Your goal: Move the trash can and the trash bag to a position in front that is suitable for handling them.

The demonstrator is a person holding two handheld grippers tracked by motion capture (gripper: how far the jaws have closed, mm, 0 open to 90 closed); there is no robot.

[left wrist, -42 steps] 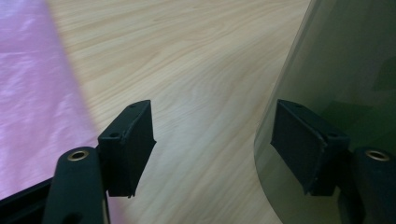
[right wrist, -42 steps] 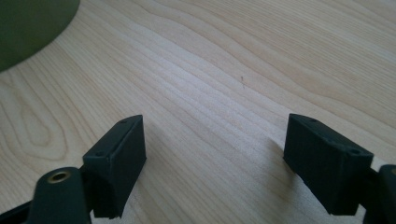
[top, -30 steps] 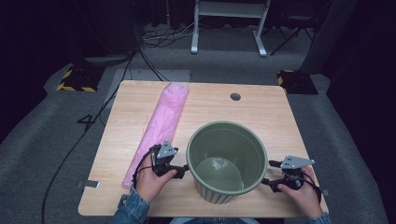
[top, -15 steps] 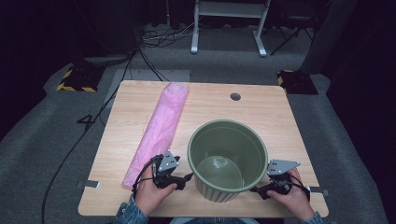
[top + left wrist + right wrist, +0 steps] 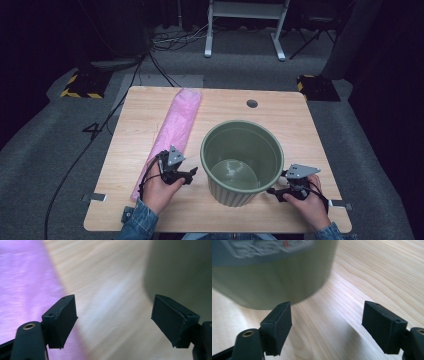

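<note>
Dim lab, hazard-taped stands point(image 5: 79, 86), floor cables point(image 5: 172, 42)

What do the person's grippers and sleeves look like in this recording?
Both the left gripper and the right gripper are black with two flat rectangular jaw pads, brass-coloured screws at the jaw bases, a grey three-cornered plate on top and a thin black cable. The person wears blue denim sleeves.

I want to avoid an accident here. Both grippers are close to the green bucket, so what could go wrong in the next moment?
1. The right gripper sits low beside the green bucket, jaws open with only table between them; a push there might slide or tip the bucket.
2. The left gripper lies between the bucket and the pink bag; it could snag or drag the bag.
3. The bucket stands near the table's front edge, so pulling it nearer may drop it.
</note>
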